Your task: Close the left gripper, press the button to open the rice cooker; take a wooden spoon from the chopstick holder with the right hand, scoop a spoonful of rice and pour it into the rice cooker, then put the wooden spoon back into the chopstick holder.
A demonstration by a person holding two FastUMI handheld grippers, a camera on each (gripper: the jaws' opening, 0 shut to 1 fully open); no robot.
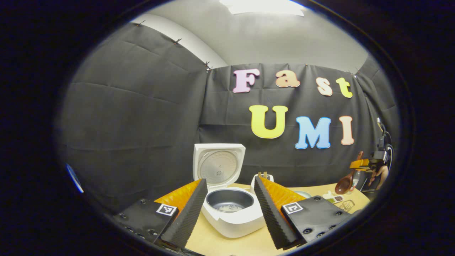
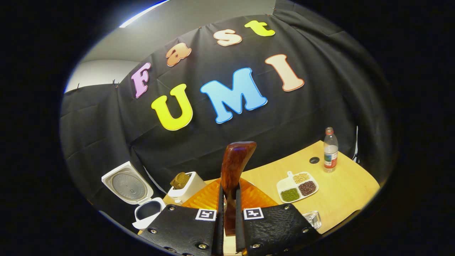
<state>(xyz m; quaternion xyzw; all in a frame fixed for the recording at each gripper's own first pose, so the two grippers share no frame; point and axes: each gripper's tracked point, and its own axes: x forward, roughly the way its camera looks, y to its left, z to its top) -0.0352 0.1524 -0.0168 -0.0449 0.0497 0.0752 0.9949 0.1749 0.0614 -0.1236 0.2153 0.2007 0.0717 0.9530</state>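
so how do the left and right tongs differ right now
The left tongs stand wide open and hold nothing, while the right tongs are shut on the wooden spoon. The left tongs face the open rice cooker; the right tongs show it off to their left, and are raised with the spoon's handle end up. Both are above the wooden table.

Your right gripper (image 2: 227,209) clamps the wooden spoon (image 2: 234,167) upright; the open rice cooker (image 2: 137,193) sits at the table's (image 2: 348,192) left edge.

Screwed black tool (image 1: 230,199) plates, square markers
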